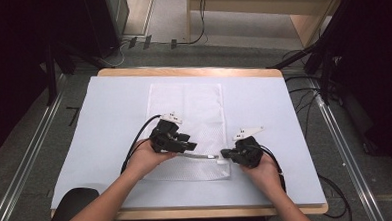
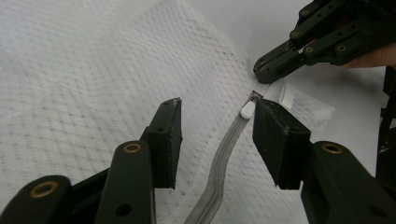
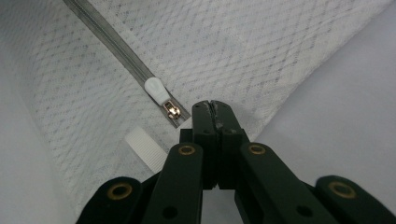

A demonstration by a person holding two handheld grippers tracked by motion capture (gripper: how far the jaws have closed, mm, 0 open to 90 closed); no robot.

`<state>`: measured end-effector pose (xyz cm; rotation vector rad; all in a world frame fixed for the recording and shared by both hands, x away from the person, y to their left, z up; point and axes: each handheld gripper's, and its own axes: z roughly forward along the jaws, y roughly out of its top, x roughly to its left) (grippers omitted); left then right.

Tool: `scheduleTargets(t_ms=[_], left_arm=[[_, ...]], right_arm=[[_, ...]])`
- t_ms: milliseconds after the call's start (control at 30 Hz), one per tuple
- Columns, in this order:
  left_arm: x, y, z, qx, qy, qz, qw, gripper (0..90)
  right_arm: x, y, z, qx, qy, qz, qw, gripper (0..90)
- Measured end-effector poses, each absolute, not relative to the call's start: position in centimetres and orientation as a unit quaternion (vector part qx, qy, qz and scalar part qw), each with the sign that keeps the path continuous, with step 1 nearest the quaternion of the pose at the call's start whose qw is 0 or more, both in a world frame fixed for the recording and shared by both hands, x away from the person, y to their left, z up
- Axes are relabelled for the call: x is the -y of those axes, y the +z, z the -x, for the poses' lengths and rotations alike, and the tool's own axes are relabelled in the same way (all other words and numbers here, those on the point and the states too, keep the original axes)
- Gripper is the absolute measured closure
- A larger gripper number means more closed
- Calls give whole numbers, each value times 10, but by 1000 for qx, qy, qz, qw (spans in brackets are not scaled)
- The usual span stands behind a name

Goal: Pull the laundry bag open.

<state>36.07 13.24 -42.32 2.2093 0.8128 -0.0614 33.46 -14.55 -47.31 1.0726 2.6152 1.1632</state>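
White mesh laundry bag [image 1: 187, 122] flat on pale blue table cover [image 1: 109, 124], zipper [image 2: 223, 158] along the edge nearest both tongs. Left gripper [image 2: 217, 135] half open, nothing clamped; zipper tape runs up between its jaws, white zipper pull [image 2: 247, 109] just beside tip of one jaw, contact unclear. Right gripper [image 3: 215, 109] fully closed at bag corner, jaws pressed together on mesh fabric at zipper end; pull [image 3: 156, 89] and metal slider [image 3: 173, 111] just beside its tip, white ribbed tab [image 3: 145, 147] beside jaw. Grippers face each other, near, not touching.
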Motion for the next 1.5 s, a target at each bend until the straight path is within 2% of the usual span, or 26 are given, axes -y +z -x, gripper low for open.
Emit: scheduleTargets(t_ms=[467,700,1500], left_arm=[[-111,-437,-360,-310,-54,-873,373,730],[-97,-447,-361,-309,-66,-877,363,771],[-78,-464,-359,-311,-82,-876,358,798]], right_arm=[[148,-476,-334,-853,392,-341,46,900],[147,-476,-333,-853,391,-342,47,900],[146,-475,-332,-858,384,-336,56,900]])
